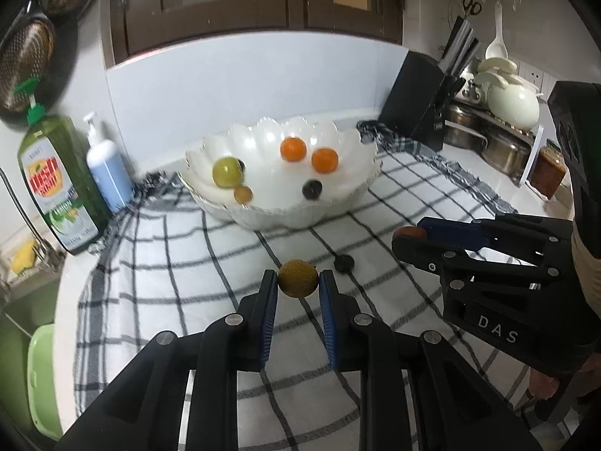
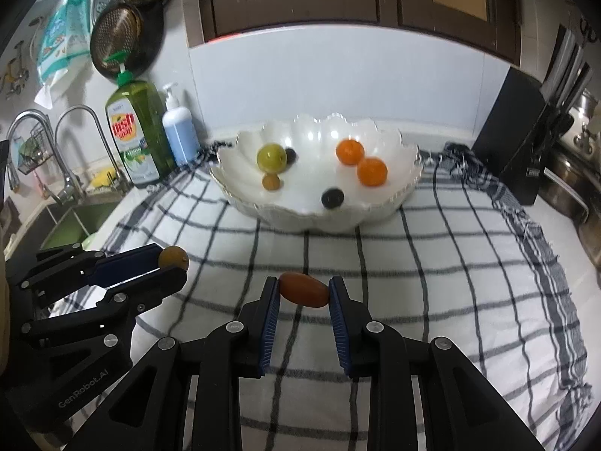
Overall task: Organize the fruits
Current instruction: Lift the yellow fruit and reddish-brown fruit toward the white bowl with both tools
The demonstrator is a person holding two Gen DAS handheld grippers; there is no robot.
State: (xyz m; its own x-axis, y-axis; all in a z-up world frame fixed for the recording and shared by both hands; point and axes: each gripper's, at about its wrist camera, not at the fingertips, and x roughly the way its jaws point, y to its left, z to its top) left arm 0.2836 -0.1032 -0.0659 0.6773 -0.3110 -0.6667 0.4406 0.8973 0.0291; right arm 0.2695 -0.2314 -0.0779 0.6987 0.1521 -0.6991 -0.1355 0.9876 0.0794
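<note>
Everything here sits around the white scalloped bowl [image 1: 280, 173], which rests on a black-and-white checked cloth [image 1: 180, 263] spread over the counter. The left gripper [image 1: 298, 282] is in front of the bowl, on the near side of the cloth, with its blue-padded fingers closed in snug on a small yellow-brown fruit [image 1: 298, 278], pinched right at the tips. The right gripper [image 2: 304, 293] is also out in front of the bowl, a bit to the right of the left one, and its fingers are clamped on a reddish-brown oval fruit [image 2: 304, 290], held sideways between the pads. Both fruits look lifted clear of the cloth, though how high is hard to say. Inside the bowl there's a green round fruit [image 1: 226, 172] on the left side with a little brownish fruit [image 1: 242, 194] just in front of it, two orange fruits [image 1: 293, 149] side by side toward the right, and a dark round fruit [image 1: 312, 189] near the front wall. Another dark fruit peeks out behind the green one. On the cloth in front of the bowl, just past the left gripper's tips, lies a small dark piece [image 1: 343, 263], too blurry to identify. Left of the bowl stand a green dish soap bottle [image 1: 56, 184] and a blue pump bottle [image 1: 107, 173] against the wall; to its right sits a black knife block [image 1: 420, 101].
</note>
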